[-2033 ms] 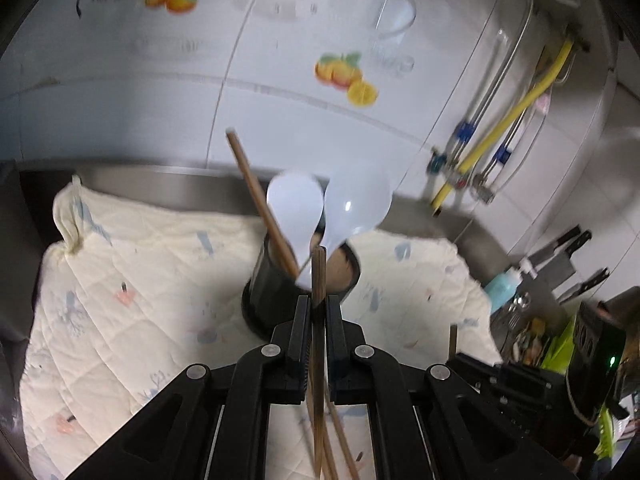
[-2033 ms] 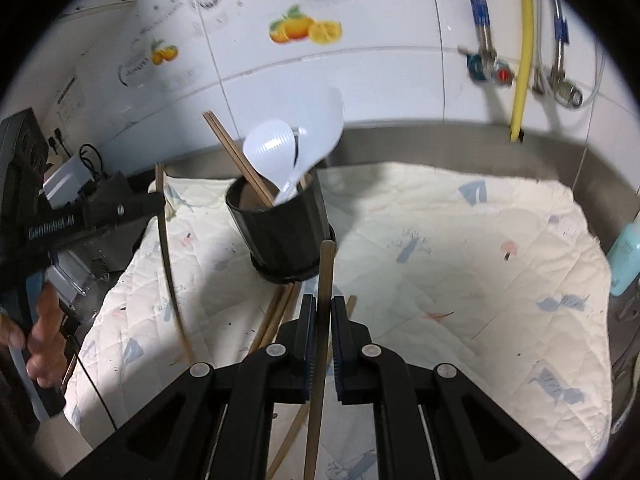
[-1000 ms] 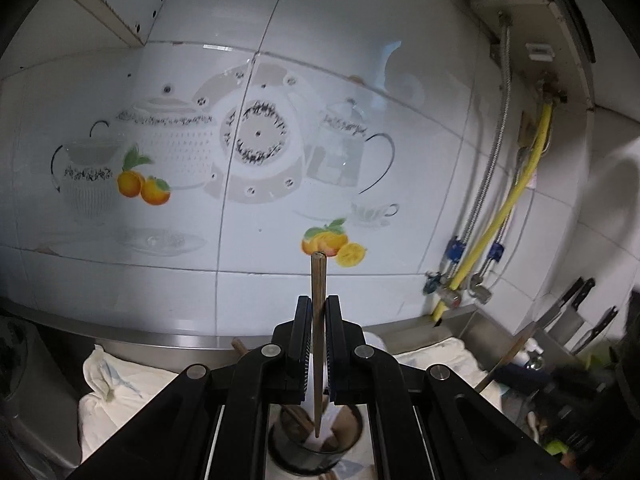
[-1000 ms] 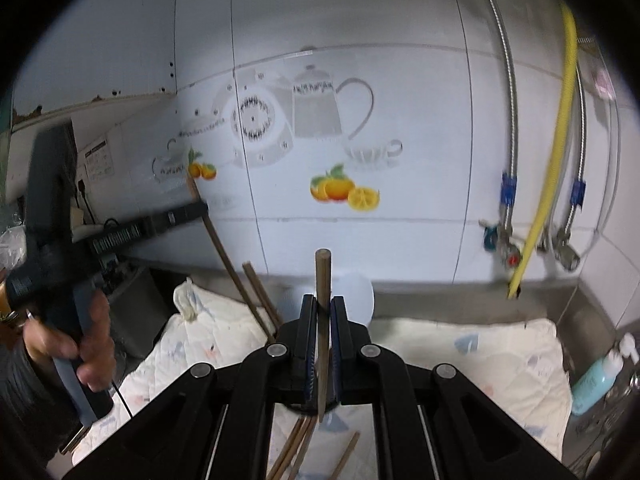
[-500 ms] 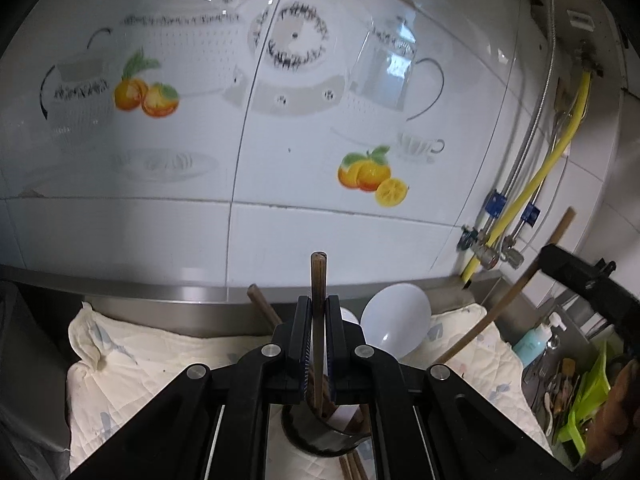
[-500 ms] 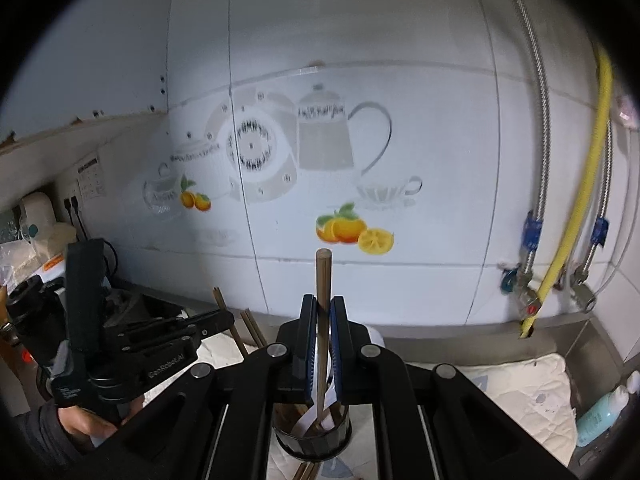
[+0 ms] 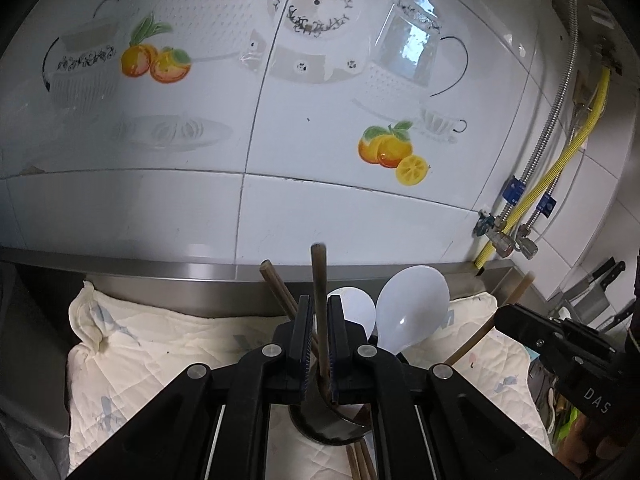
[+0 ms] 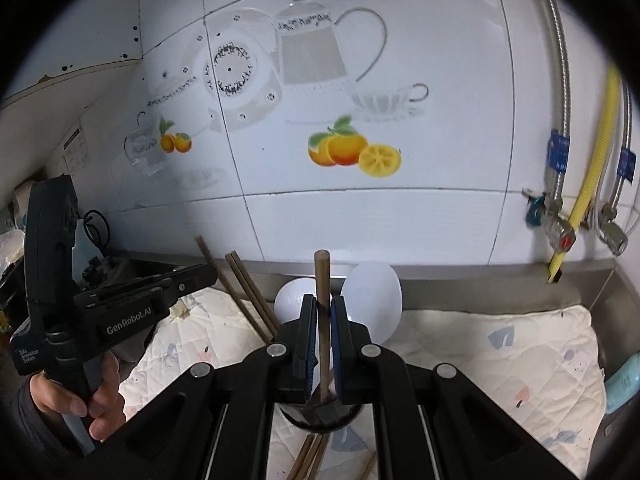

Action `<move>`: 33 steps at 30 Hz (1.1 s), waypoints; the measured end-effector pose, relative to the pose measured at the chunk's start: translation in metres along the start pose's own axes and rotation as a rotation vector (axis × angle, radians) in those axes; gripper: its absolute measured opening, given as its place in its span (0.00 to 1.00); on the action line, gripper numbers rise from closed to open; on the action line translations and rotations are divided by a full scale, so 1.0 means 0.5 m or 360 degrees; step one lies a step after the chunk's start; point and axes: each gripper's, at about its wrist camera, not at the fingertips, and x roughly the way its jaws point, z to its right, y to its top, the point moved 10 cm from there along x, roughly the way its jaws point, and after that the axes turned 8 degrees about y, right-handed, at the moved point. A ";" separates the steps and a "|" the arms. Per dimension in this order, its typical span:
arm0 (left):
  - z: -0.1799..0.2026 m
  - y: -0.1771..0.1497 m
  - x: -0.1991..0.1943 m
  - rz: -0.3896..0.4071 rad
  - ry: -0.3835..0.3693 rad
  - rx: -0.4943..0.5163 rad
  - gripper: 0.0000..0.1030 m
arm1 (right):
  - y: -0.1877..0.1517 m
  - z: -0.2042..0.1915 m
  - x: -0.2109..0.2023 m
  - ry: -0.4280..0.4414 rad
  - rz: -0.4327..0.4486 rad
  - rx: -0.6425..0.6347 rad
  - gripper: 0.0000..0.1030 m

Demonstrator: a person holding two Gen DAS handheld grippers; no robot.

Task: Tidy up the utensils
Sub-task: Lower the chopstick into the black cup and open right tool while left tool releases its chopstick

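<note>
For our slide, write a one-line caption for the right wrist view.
Right gripper holds a wooden chopstick upright over the black utensil holder, beside two white spoons.

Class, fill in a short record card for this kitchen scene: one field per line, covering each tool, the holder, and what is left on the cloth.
Left tool: shut on a chopstick, upright over the holder
Right tool: shut on a second chopstick, also upright
Holder: black cup on a quilted cloth
Already in holder: two white spoons, a leaning chopstick
Left on cloth: loose chopsticks by the holder's base
</note>
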 end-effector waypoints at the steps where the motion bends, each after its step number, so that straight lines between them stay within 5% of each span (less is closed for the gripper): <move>1: 0.001 0.000 -0.001 -0.0002 -0.0004 -0.0001 0.08 | 0.001 0.000 -0.001 0.0006 0.0000 0.0000 0.09; 8: 0.014 -0.001 -0.018 0.0005 -0.0008 0.0012 0.08 | 0.007 0.003 -0.021 -0.0012 0.0023 -0.0019 0.31; 26: 0.001 -0.050 -0.100 -0.0003 0.0020 -0.0019 0.10 | -0.087 0.017 -0.066 -0.0038 -0.0039 0.0013 0.31; 28: -0.002 -0.064 -0.108 -0.0013 0.0030 -0.0015 0.14 | -0.116 0.028 -0.066 -0.0046 -0.0073 0.0042 0.31; 30: -0.006 -0.076 -0.115 -0.0020 0.0038 -0.0019 0.33 | -0.146 0.038 -0.062 -0.0049 -0.0116 0.0072 0.31; 33: -0.012 -0.100 -0.125 -0.0027 0.0059 -0.0017 0.37 | -0.197 0.053 -0.053 -0.0064 -0.0193 0.0114 0.31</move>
